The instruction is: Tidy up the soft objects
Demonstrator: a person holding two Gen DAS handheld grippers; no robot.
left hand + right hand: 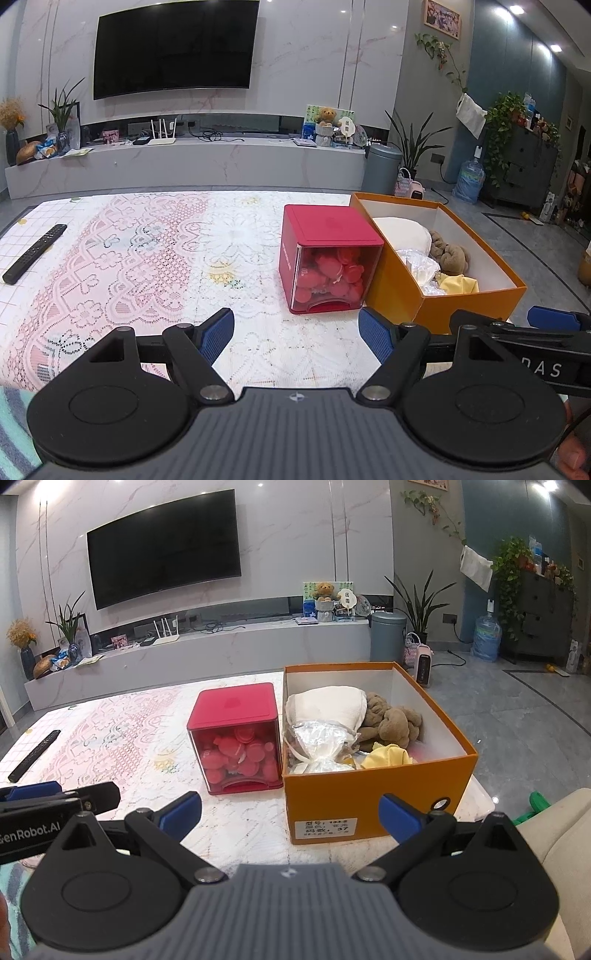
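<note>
An orange cardboard box [369, 797] stands on the table at the right; it also shows in the left wrist view [402, 284]. In it lie a white cloth [328, 705], a brown plush toy [391, 722], a clear plastic bag [317, 744] and a yellow cloth [386, 757]. My right gripper [291, 814] is open and empty in front of the box's near wall. My left gripper [295, 334] is open and empty above the tablecloth, to the left of the box. The right gripper's finger [554, 319] shows at the right edge of the left wrist view.
A red box with a clear front [238, 742], full of red round pieces, stands just left of the orange box. A black remote [33, 755] lies at the table's far left. A beige sofa arm [561, 834] is at the right. A TV wall and shelf stand behind.
</note>
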